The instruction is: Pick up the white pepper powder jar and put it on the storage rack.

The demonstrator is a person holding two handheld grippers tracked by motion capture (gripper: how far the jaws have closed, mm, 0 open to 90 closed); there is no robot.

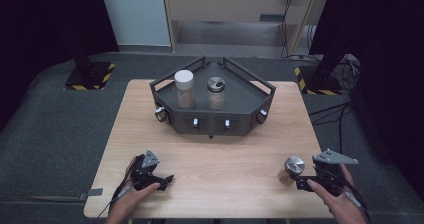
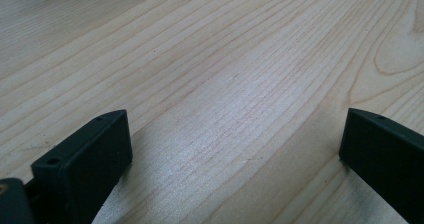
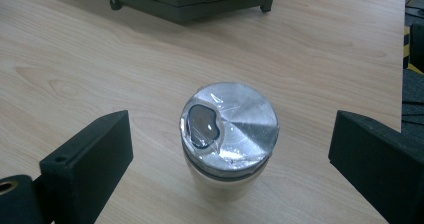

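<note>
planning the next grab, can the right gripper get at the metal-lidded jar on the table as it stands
Probably yes: the right gripper is open, its jaws stand either side of the jar without touching it, and the bare table around it holds nothing in the way.

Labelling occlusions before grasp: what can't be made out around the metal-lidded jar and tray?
- Metal-lidded jar: base cut off by the bottom edge, right gripper view; contents hidden by the lid.
- Tray: top cut off, same view.
- Tray knobs: too small, high view.
- Right hand-held gripper: open, jar between the jaws.

Pale matt wood table [image 3: 100, 59], jar [image 3: 227, 176] with glossy brushed-metal lid [image 3: 240, 121], matt black tongs [image 3: 227, 149]
</note>
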